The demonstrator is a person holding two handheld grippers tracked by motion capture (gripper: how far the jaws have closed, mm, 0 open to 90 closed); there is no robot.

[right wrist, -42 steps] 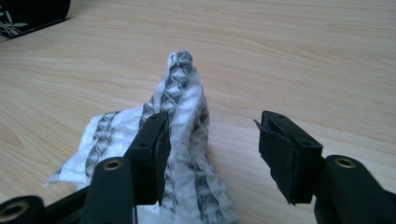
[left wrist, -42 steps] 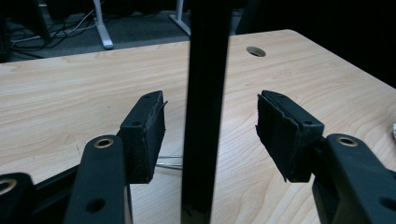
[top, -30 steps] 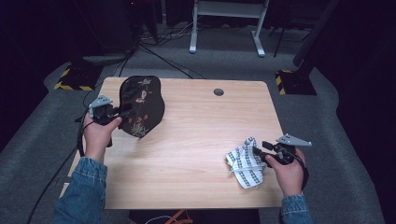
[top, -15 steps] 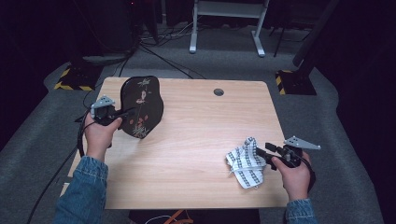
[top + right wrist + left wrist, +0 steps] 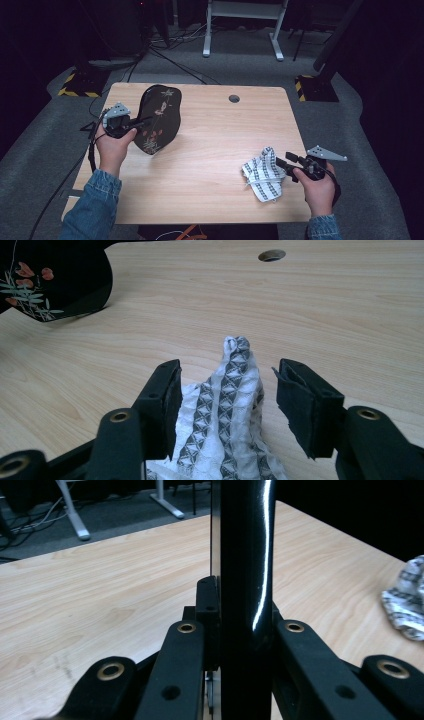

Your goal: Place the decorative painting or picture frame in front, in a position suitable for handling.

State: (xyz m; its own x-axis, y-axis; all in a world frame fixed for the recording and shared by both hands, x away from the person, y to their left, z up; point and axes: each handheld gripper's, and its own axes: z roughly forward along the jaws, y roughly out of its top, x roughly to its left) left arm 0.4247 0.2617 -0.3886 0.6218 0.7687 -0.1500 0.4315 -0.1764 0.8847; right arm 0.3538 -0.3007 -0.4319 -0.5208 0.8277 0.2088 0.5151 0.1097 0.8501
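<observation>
Right, left gripper (image 5: 134, 125) had just been closing and was clamped on the rim of the black lacquer tray (image 5: 159, 117). In the left gripper view its fingers (image 5: 210, 625) pinched that glossy edge (image 5: 247, 580) from both sides. Tray stood nearly upright on its lower edge at the left side of the worktop (image 5: 215, 125), flower-painted face towards the middle.

Right gripper (image 5: 282, 162) sat at the striped cloth (image 5: 262, 175), near the right front of the worktop. Its fingers (image 5: 167, 395) were spread either side of a raised fold of cloth (image 5: 235, 385), not pressing it, so nothing held there.

Handling, my read: tray looked stiff, thin and slick, probably light but easy to scratch or chip. An edge pinch would likely let it swing or slip; grip deeper onto the rim and keep the bottom edge on the worktop. Cloth looked soft and limp and would bunch, so take the raised fold, centred between the fingers.
</observation>
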